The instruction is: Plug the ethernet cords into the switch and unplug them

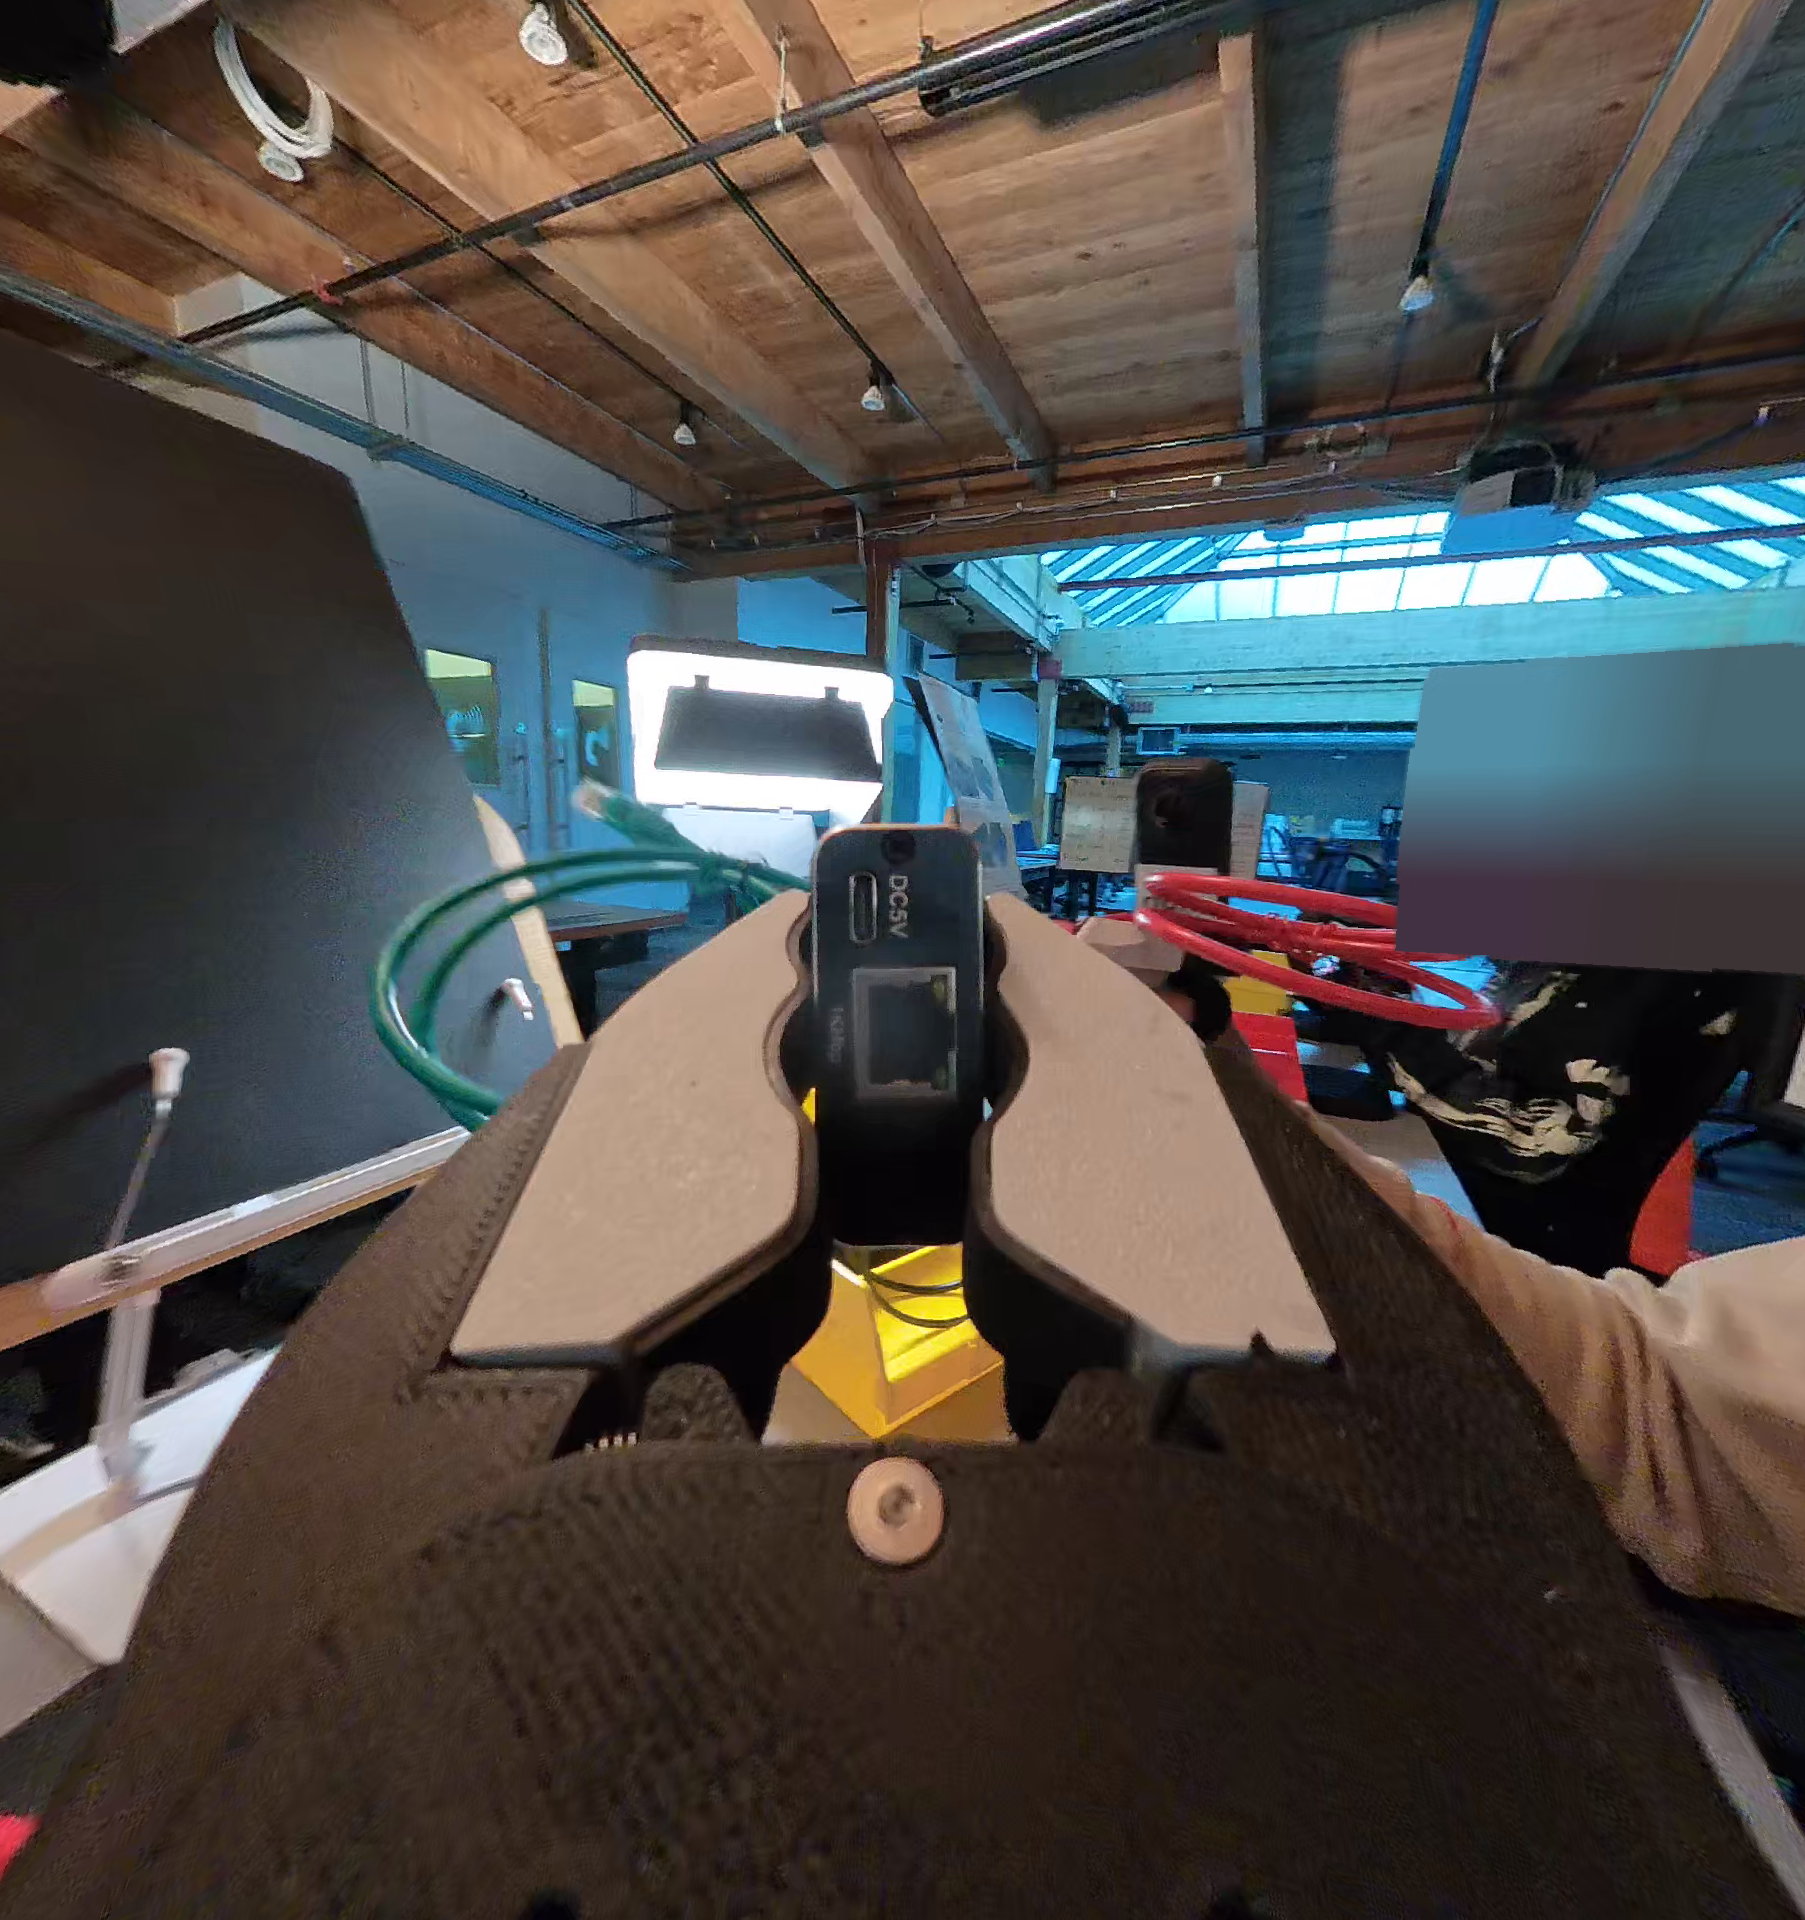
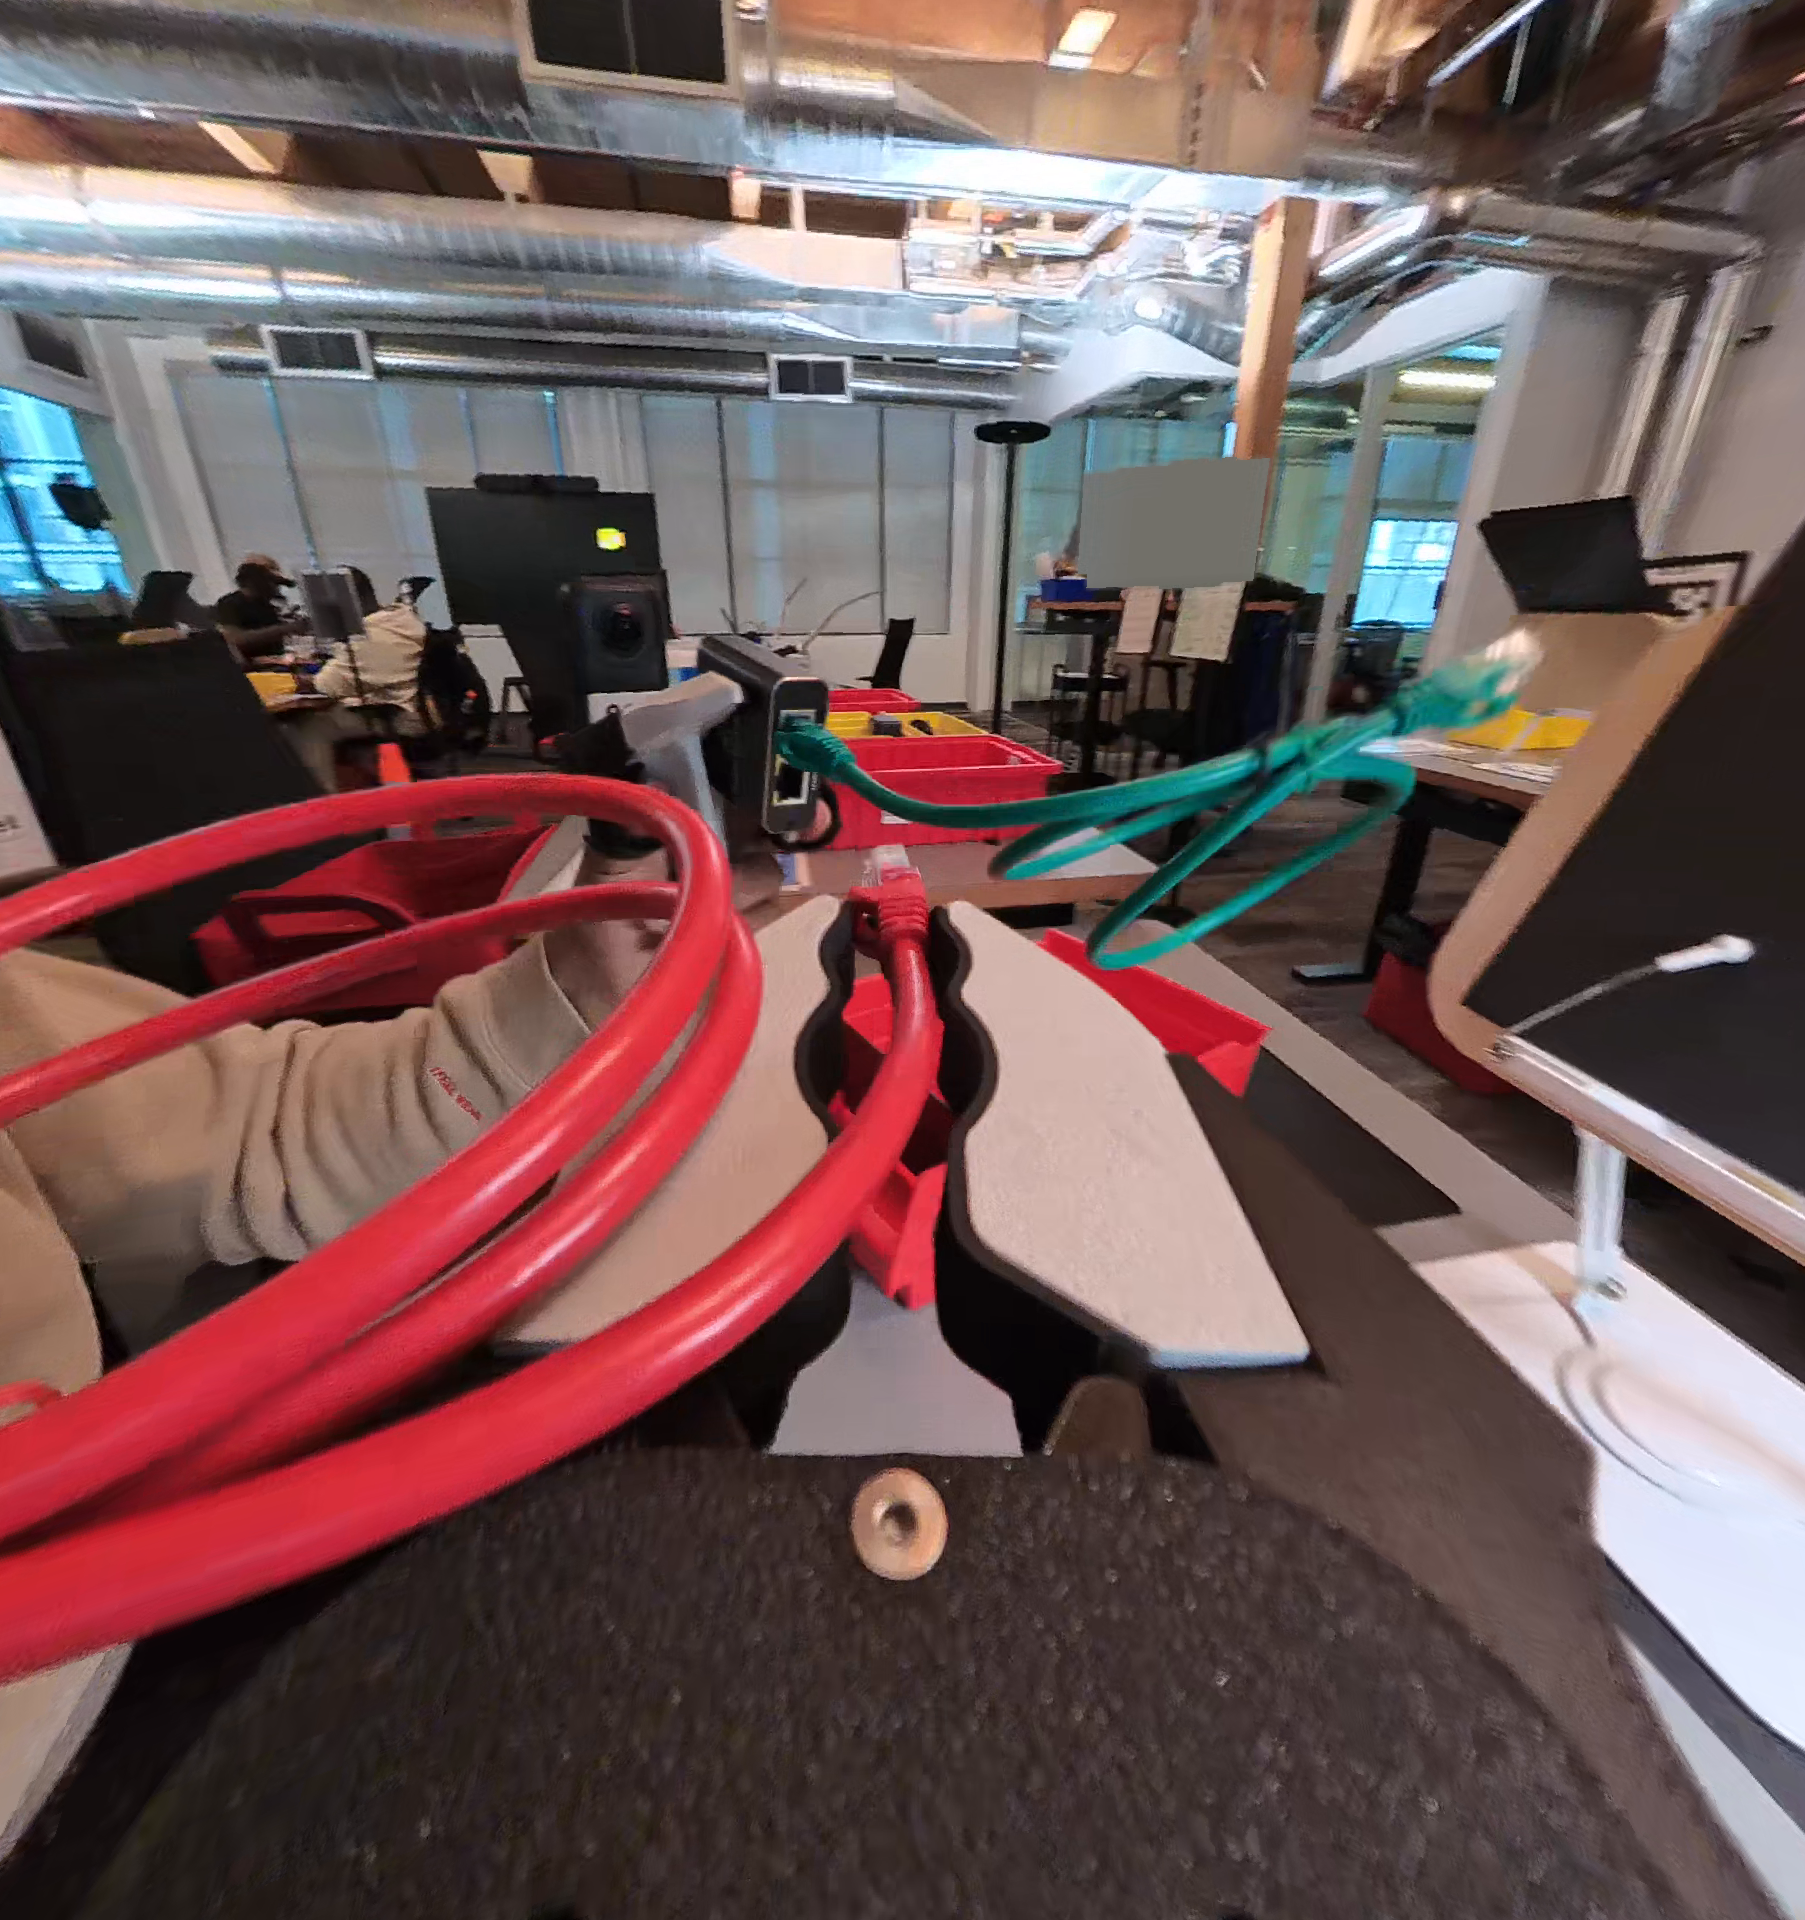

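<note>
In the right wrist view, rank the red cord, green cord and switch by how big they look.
1. Red cord, though it is nearest the camera, in the right gripper.
2. Green cord.
3. Switch, farthest off, in the left gripper.

The left gripper [image 1: 898,1049] is raised, its grey fingers [image 1: 659,1143] closed on the black switch [image 1: 896,997]. The right gripper [image 2: 893,997] clamps the red cord [image 2: 913,1023] just behind its plug, pointing forward towards the left one.

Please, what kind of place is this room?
Probably a shared workshop or lab in an open office. Exposed wooden ceiling beams and metal air ducts run overhead, red and yellow parts bins sit on tables, and people work at desks in the background.
</note>
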### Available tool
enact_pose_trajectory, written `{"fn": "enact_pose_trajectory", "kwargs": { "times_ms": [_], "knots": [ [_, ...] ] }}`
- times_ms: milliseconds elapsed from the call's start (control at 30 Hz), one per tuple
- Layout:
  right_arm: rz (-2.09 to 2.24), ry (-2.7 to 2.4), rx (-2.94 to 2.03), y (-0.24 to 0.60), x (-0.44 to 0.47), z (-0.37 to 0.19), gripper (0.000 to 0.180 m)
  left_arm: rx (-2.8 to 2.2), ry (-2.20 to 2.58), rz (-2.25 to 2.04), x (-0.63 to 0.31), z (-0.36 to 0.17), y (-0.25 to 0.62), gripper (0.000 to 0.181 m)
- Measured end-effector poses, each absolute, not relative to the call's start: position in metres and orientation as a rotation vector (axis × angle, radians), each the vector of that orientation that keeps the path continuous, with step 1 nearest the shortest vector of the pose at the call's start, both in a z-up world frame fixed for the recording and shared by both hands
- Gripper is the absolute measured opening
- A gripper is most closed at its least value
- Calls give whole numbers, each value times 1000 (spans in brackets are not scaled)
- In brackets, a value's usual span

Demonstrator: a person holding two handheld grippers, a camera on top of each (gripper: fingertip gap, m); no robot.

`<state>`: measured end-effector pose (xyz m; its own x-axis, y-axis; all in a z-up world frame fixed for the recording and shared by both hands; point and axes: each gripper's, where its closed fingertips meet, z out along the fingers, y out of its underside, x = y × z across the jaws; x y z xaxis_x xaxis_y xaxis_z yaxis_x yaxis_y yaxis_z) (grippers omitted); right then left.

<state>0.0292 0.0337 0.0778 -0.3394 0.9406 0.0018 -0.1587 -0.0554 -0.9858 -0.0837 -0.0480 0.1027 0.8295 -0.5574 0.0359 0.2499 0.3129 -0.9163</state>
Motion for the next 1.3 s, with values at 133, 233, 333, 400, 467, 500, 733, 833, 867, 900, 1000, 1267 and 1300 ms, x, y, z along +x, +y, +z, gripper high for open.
{"fn": "enact_pose_trajectory", "kwargs": {
  "times_ms": [133,233,333,400,467,500,733,833,867,900,1000,1267,1300],
  "knots": [
    [1431,-1297,-1048,66,43,74,13,-1153,299,-560,-91,101,-47,26],
    [1257,-1378,-1245,99,53,49,13,-1180,283,-579,-94,95,-42,26],
    [1036,-1520,-1501,136,74,17,14,-1202,279,-578,-97,91,-39,26],
    [901,-1622,-1706,161,97,-8,14,-1204,287,-585,-95,91,-39,26],
    [784,-1689,-1922,187,123,-35,14,-1198,299,-596,-92,93,-41,26],
    [731,-1707,-2031,198,137,-48,14,-1195,306,-600,-90,94,-42,26],
    [274,-1903,-2573,225,213,-105,13,-1164,330,-606,-86,103,-51,26],
    [68,-1979,-2637,224,215,-114,13,-1166,333,-599,-86,103,-51,26],
    [17,-1978,-2650,226,211,-118,13,-1167,333,-599,-86,103,-51,26],
    [-20,-1987,-2661,226,208,-123,13,-1169,334,-600,-85,103,-51,26],
    [-154,-1991,-2699,232,204,-136,13,-1172,341,-599,-84,102,-52,26],
    [-21,-1940,-2769,239,212,-112,13,-1160,339,-590,-91,107,-56,26],
    [46,-1941,-2765,237,213,-103,13,-1160,336,-591,-92,107,-56,26]
  ]
}}
